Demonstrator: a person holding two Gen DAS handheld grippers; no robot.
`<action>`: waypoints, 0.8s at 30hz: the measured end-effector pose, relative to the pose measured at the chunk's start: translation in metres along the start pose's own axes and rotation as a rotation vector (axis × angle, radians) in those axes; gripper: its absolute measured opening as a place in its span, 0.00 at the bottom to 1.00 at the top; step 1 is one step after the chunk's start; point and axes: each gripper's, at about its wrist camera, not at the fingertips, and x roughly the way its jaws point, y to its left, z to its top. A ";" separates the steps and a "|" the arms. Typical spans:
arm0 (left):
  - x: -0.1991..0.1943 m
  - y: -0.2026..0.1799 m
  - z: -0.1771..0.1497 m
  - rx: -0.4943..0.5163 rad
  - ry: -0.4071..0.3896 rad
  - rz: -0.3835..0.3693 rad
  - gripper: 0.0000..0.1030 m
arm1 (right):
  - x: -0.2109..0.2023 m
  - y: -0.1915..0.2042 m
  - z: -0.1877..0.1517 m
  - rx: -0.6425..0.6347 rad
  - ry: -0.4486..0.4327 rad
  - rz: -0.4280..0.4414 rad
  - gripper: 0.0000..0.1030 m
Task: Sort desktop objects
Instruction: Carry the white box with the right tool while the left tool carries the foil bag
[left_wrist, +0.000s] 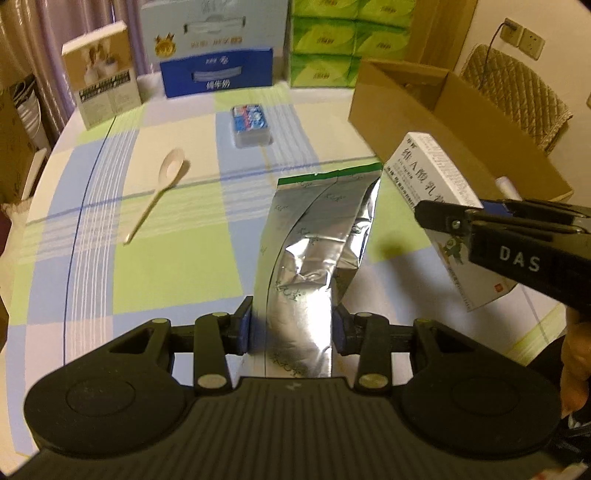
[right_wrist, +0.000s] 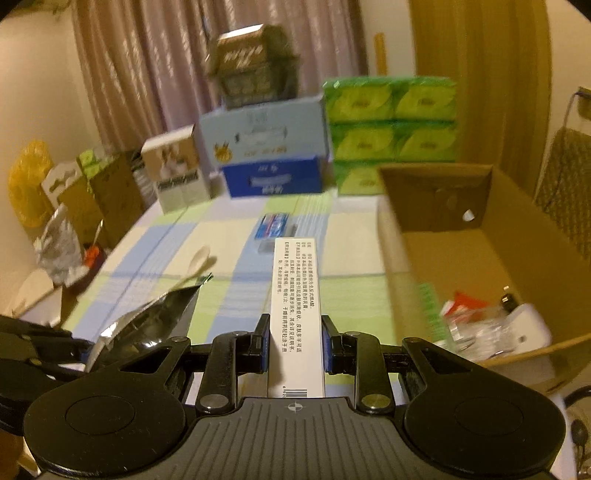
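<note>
Nearest the left wrist camera, the crinkled silver foil pouch with a green top edge (left_wrist: 314, 258) stands clamped between the blue pads of the left gripper (left_wrist: 293, 326), held above the checked green-and-blue tablecloth (left_wrist: 155, 280). The right gripper (right_wrist: 293, 341) is closed on a long white printed medicine carton (right_wrist: 295, 314), pointing forward beside the open brown cardboard box (right_wrist: 480, 258). Only the right view looks into that box, showing blurred packets and a white item at its bottom. Only the left view shows the carton's front face, tilted in the other gripper at right. On the cloth farther off lie a pale wooden spoon (left_wrist: 162, 184) and a small blue-labelled clear packet (left_wrist: 251, 123)
</note>
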 end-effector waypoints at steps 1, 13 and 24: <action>-0.004 -0.004 0.003 0.005 -0.008 -0.002 0.34 | -0.009 -0.004 0.006 -0.009 -0.019 -0.014 0.22; -0.034 -0.093 0.058 0.085 -0.090 -0.095 0.34 | -0.068 -0.091 0.043 -0.030 -0.094 -0.153 0.23; -0.009 -0.175 0.108 0.124 -0.100 -0.158 0.34 | -0.067 -0.169 0.054 0.013 -0.082 -0.220 0.23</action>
